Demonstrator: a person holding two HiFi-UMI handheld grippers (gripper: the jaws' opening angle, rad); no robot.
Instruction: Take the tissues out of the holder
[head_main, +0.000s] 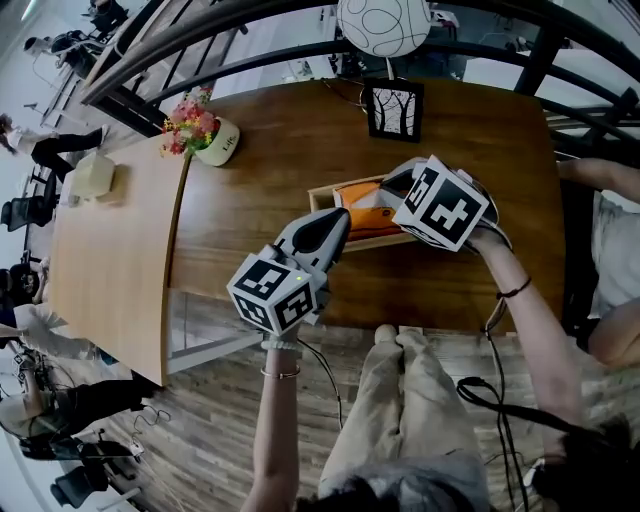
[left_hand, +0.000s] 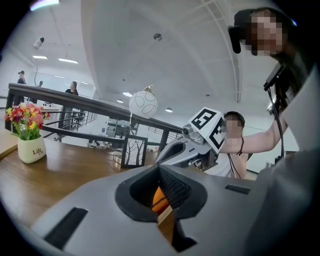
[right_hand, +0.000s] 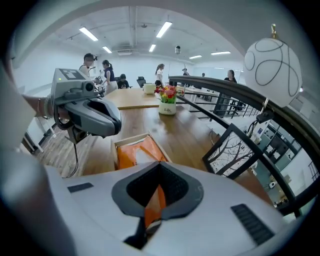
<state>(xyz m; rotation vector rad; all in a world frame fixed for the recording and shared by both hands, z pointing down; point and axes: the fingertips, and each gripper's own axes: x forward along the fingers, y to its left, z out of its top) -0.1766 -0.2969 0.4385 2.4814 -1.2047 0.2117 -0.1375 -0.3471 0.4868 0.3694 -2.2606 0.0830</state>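
Observation:
A shallow wooden holder (head_main: 335, 185) lies on the dark wooden table (head_main: 300, 130) with an orange tissue pack (head_main: 368, 215) inside it. My left gripper (head_main: 343, 222) reaches over the holder's near left part. Its jaws are closed to a narrow slit (left_hand: 160, 171), and the holder's wooden edge and some orange show in that slit. My right gripper (head_main: 388, 183) hangs over the holder's right end, shut (right_hand: 160, 169) with a strip of the orange pack pinched between its jaws. From the right gripper view the holder (right_hand: 131, 138) and pack (right_hand: 131, 152) lie just ahead.
A framed tree picture (head_main: 393, 110) stands behind the holder, with a flower pot (head_main: 215, 140) at the table's left corner. A white globe lamp (head_main: 383, 25) and a dark railing (head_main: 200, 60) lie beyond. A lighter table (head_main: 110, 260) adjoins on the left. Another person (head_main: 610, 250) sits at the right.

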